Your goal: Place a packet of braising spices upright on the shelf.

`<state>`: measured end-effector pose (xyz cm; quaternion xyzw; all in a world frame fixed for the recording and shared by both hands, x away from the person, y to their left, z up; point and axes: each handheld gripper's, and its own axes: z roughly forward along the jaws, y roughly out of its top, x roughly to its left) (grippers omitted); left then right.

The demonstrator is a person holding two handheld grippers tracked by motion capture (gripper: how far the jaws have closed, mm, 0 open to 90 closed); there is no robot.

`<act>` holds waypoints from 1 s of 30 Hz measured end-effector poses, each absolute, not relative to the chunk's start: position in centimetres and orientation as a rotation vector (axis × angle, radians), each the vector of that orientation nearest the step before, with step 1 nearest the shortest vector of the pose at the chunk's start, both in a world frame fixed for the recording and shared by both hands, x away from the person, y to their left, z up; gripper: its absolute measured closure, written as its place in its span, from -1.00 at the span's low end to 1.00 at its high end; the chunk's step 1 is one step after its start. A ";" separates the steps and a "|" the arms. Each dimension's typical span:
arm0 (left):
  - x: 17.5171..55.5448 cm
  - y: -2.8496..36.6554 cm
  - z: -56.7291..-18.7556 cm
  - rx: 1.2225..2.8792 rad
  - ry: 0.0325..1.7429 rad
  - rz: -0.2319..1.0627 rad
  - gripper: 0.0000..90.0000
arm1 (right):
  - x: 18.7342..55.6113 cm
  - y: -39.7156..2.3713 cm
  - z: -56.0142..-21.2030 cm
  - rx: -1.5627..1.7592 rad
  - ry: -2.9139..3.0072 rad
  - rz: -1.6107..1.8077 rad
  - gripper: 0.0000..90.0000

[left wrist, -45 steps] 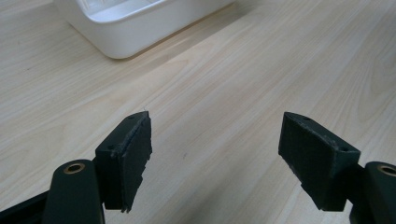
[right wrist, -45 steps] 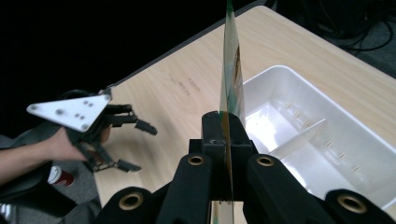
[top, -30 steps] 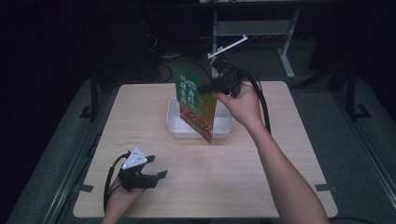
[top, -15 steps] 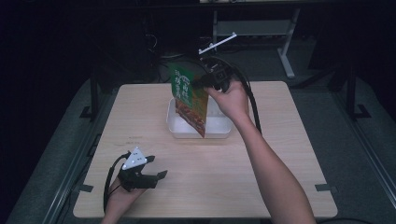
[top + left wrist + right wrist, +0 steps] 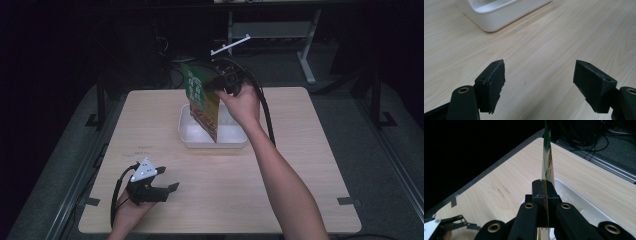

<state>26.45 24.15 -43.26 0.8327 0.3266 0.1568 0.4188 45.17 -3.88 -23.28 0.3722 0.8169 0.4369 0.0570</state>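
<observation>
Right claw (image 5: 212,86) carried packet (image 5: 202,102) leftward over tray (image 5: 187,137) (left claw (image 5: 167,190) idle).

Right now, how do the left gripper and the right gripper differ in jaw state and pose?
The left gripper has its jaws wide apart with nothing between them; the right gripper is clamped shut on the flat green and orange food packet. The left gripper sits low near the front of the pale wooden table; the right gripper is raised over the white rectangular plastic tray. Both are black, two-jawed and hand-held.
</observation>
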 end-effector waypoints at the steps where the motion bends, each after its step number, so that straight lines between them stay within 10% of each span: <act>1: 26.4 24.2 -43.3 2.087 0.820 0.393 -0.45 | 45.2 -3.8 -23.2 1.129 2.473 1.326 1.00; 30: 26.3 24.2 -43.1 2.070 0.817 0.391 -0.45 | 46.7 -1.7 -24.7 1.154 2.428 1.276 1.00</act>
